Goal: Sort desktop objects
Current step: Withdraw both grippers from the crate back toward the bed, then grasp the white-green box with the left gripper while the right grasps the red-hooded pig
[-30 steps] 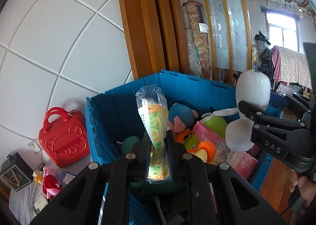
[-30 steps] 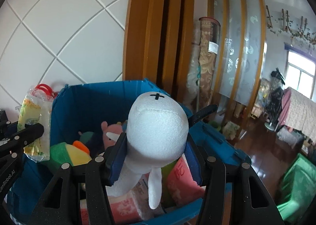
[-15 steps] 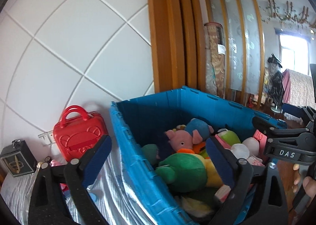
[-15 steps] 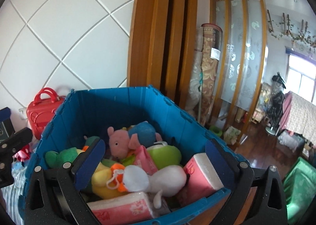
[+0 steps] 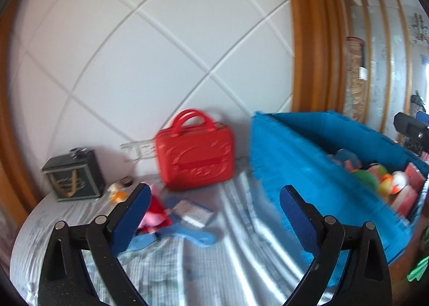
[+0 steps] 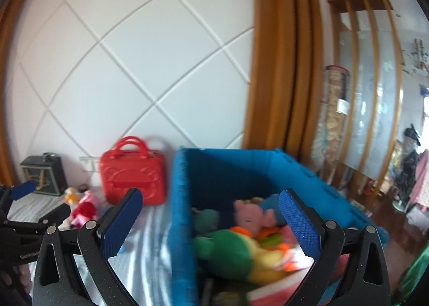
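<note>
My left gripper [image 5: 214,212] stands open with nothing in it, over the striped cloth beside the blue crate [image 5: 321,180]. Just beyond its left finger lie a pink and red plush [image 5: 154,216], a small blue-edged card pack [image 5: 193,213] and a flat blue piece [image 5: 187,236]. My right gripper [image 6: 211,222] is open too, straddling the left wall of the blue crate [image 6: 182,198]. Inside the crate lie a pink pig plush [image 6: 249,214], a green plush [image 6: 228,249] and other toys. The picture is blurred by motion.
A red handbag case [image 5: 194,155] stands against the white panelled wall, with a dark box [image 5: 73,180] further left. A small yellow toy [image 6: 71,194] lies near the box. Wooden posts and a wooden floor are to the right of the crate.
The left gripper let go of the wrapped packet and the right of the white plush, which now lies in the crate. Both jaws opened wide and both views swung left toward the cloth.
</note>
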{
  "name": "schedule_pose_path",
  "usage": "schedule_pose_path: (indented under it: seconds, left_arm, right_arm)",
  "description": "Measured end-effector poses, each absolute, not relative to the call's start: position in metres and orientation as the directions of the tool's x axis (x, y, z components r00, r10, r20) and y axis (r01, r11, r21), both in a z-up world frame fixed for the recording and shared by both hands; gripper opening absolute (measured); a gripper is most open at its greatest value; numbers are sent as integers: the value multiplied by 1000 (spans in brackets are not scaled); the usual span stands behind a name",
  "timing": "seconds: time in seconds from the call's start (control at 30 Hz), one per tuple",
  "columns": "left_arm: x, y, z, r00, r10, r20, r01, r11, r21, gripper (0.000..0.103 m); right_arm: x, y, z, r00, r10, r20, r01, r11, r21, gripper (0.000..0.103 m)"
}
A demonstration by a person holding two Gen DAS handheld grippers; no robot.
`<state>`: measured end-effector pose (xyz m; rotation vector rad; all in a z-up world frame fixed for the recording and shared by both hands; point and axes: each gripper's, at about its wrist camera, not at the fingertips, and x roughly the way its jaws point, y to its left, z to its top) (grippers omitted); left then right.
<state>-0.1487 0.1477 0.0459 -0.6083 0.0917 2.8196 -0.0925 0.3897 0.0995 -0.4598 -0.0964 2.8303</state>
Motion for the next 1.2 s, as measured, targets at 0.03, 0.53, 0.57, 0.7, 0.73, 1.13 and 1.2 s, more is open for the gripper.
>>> schedule_pose_path:
  seconds: [0.03,0.53,0.57,0.7,0.73,1.13,1.2]
  left_arm:
    - [-153,127,41,-880,208,-428,-235,-972,10,98]
    - [-243,-89,-68,-757,-88,-647,76,-996,46,98]
    - [-253,-94,-77,-745,-92,-660,79,-996,49,98]
    - [-292,-105,-113,-688,-96,-720,73,-995,63,98]
    - [-303,-107,-124,-671,-92,-736,67,-996,64,98]
    - [-402,-86,-229,-518,5,-855,-159,-983,91,98]
    - [-412,-84,-240,-489,29,-872,-191,-979,75,99]
  right_arm:
    - [-101,373,97,-917,248,-313,-225,-968,-108,103]
    - [-258,236,-8,-780,-26,-626,58,-998,-31,103]
    - [-268,231,-18,-762,-31,-647,62,-998,-25,103]
    - [-311,214,-53,-701,-37,-712,70,-997,-17,103]
    - [-322,210,-60,-687,-33,-726,72,-997,-23,103]
    - [-424,177,-147,-561,-39,-827,163,-985,-64,103]
    - [-436,169,-152,-550,-46,-834,181,-981,-65,103]
